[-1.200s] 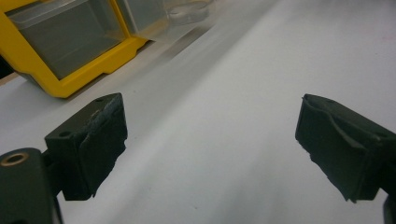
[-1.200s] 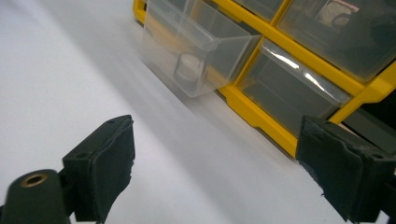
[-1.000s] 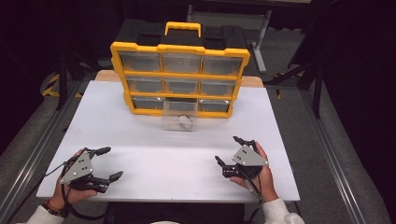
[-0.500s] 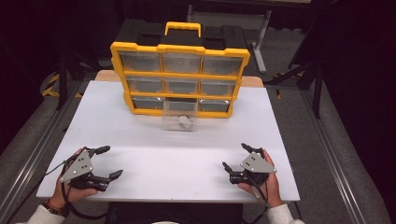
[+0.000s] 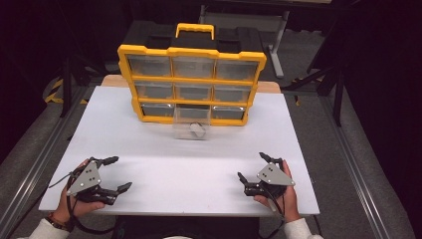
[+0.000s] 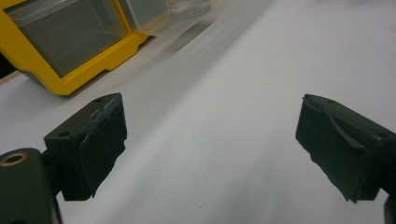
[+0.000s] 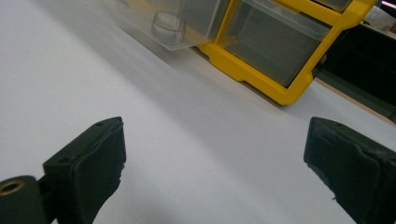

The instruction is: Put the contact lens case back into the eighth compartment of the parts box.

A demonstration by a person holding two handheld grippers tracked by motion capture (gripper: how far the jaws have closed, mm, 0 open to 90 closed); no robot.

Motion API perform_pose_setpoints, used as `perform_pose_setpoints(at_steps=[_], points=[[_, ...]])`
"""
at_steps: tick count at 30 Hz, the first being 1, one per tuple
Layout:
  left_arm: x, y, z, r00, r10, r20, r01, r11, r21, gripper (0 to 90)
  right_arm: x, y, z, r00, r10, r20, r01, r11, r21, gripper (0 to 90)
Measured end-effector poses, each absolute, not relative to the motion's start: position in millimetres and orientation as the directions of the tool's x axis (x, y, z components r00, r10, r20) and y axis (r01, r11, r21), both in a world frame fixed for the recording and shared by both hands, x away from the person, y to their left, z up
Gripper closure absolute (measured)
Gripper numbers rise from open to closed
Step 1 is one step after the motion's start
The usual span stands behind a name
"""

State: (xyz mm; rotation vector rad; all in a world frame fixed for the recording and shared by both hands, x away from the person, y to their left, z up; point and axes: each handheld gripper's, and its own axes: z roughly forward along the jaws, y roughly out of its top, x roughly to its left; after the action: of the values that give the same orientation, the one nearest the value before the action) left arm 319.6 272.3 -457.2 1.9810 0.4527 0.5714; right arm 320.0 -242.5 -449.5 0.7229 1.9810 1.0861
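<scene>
A yellow organiser (image 5: 191,84) with clear drawers stands upright at the back of the white table (image 5: 164,154). Its bottom middle drawer (image 5: 191,127) is pulled out and holds a small pale object (image 5: 197,129). My left gripper (image 5: 115,173) rests near the table's front left corner, open and empty. My right gripper (image 5: 253,167) sits near the front right, also open with nothing between its jaws. The left gripper view has the organiser's lower corner (image 6: 70,51) ahead at upper left. In the right gripper view the pulled-out drawer (image 7: 168,25) and the organiser's yellow frame (image 7: 280,56) lie ahead.
A wooden board edge (image 5: 112,79) shows behind the table. Dark floor, metal rails (image 5: 35,169) and stand legs (image 5: 333,74) surround it. Bare white tabletop lies between the grippers and the organiser.
My right gripper has drawn back toward the front edge and slightly right. The left gripper has barely moved. The drawer stays pulled out.
</scene>
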Motion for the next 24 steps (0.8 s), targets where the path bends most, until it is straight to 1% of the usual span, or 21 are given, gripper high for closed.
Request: perform_pose_setpoints(at_steps=[5, 10, 24], points=[[318.6, 274.0, -457.2, 0.819, 0.538, 0.198, 0.073, -0.440, 0.895, 9.9, 319.8, -240.2, -447.8, -0.562, 0.757, -0.334, 0.119, 0.473, 0.873, 6.4], [318.8, 273.7, -457.5, 0.819, 0.538, 0.199, 0.073, -0.442, 0.894, 9.9, 319.7, -237.4, -447.7, -0.549, 0.750, -0.370, 0.115, 0.506, 0.855, 6.7], [318.9, 274.0, -457.4, 0.818, 0.540, 0.197, 0.076, -0.440, 0.895, 9.8, 319.2, -237.8, -446.9, -0.558, 0.750, -0.355, 0.111, 0.491, 0.864, 6.6]])
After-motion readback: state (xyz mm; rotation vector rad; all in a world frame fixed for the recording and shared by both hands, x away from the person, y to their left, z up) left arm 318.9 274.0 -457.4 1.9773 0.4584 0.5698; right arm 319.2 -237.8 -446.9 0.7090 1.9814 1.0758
